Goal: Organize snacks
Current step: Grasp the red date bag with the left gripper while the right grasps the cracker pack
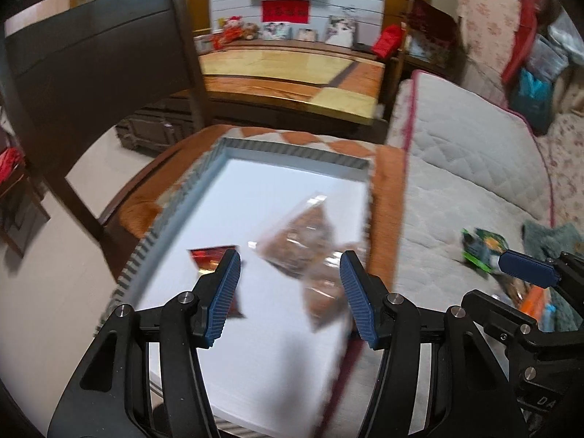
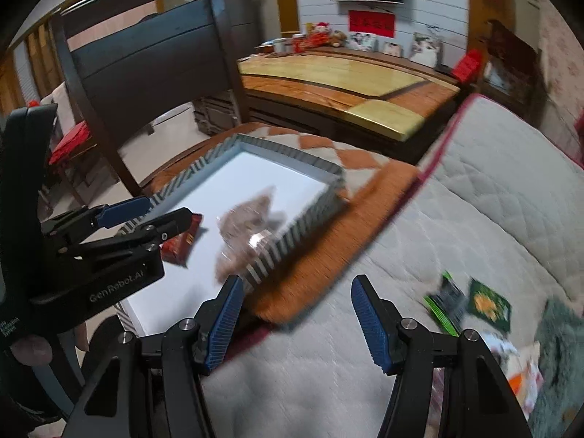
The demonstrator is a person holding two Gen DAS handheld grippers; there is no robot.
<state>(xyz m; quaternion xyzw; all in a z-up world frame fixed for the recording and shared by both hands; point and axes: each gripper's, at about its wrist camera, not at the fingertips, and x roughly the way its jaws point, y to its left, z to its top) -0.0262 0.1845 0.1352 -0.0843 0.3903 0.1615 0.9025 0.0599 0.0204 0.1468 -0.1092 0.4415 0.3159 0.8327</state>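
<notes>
A shallow box with a striped rim (image 1: 292, 149) (image 2: 303, 233) and a white floor holds a red snack packet (image 1: 213, 257) (image 2: 180, 244) and clear packets of brown snacks (image 1: 303, 241) (image 2: 248, 226). My left gripper (image 1: 290, 273) hovers over the box, open, with nothing between its fingers; the right wrist view shows it at the left (image 2: 168, 211). My right gripper (image 2: 297, 306) is open and empty over the quilted mattress (image 2: 492, 182), beside the box. Green snack packets (image 2: 449, 303) (image 1: 481, 248) lie on the mattress to its right. The picture is blurred by motion.
The box rests on an orange checked cushion (image 1: 390, 200) on a dark wooden chair (image 1: 91, 54). More packets, one orange and white (image 2: 525, 376), lie by a grey-green cloth (image 2: 562, 346). A low wooden table (image 1: 292, 69) stands behind.
</notes>
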